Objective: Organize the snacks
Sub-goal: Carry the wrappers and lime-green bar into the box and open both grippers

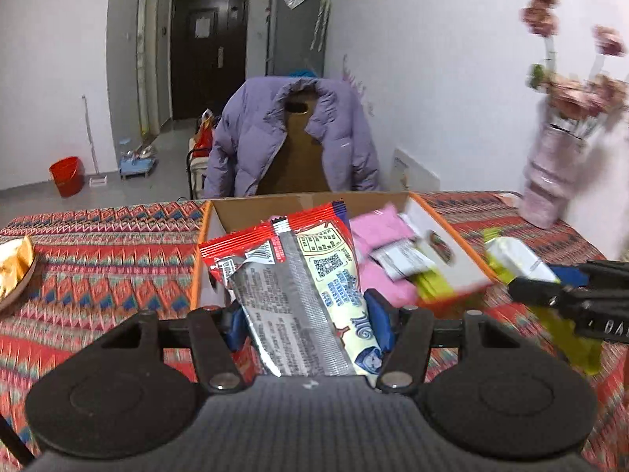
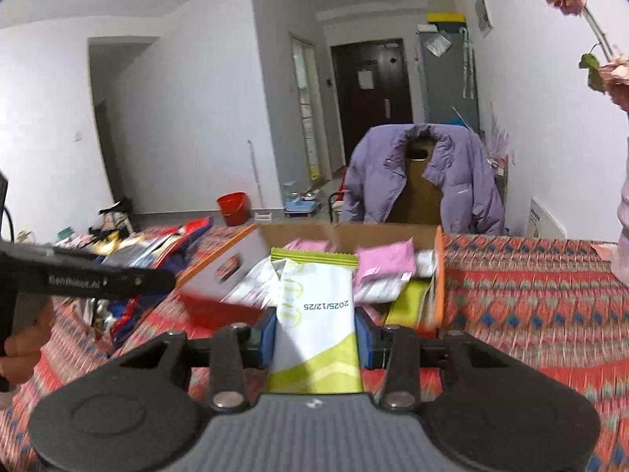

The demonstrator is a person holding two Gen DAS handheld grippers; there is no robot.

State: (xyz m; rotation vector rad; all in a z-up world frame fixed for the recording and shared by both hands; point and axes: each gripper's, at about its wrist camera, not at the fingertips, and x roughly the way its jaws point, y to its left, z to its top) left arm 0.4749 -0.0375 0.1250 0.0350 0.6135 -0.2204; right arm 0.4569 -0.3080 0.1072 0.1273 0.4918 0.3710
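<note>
My left gripper [image 1: 306, 320] is shut on a red and silver snack packet [image 1: 298, 275], held just in front of the open cardboard box [image 1: 314, 201]. My right gripper [image 2: 314, 332] is shut on a white and green snack bar [image 2: 314, 314], held before the same box [image 2: 354, 232]. The box holds pink packets [image 1: 379, 228] [image 2: 387, 261], white packets and a green packet [image 2: 409, 301]. The right gripper with its green bar [image 1: 523, 259] shows at the right edge of the left wrist view. The left gripper's arm [image 2: 98, 277] shows at the left of the right wrist view.
A patterned red cloth [image 1: 98, 255] covers the table. A pile of loose snack packets [image 2: 149, 251] lies at the left of the box. A pink vase with flowers [image 1: 550, 173] stands at the far right. A plate [image 1: 17, 271] sits at the left edge. A chair with a purple jacket [image 1: 291, 137] stands behind.
</note>
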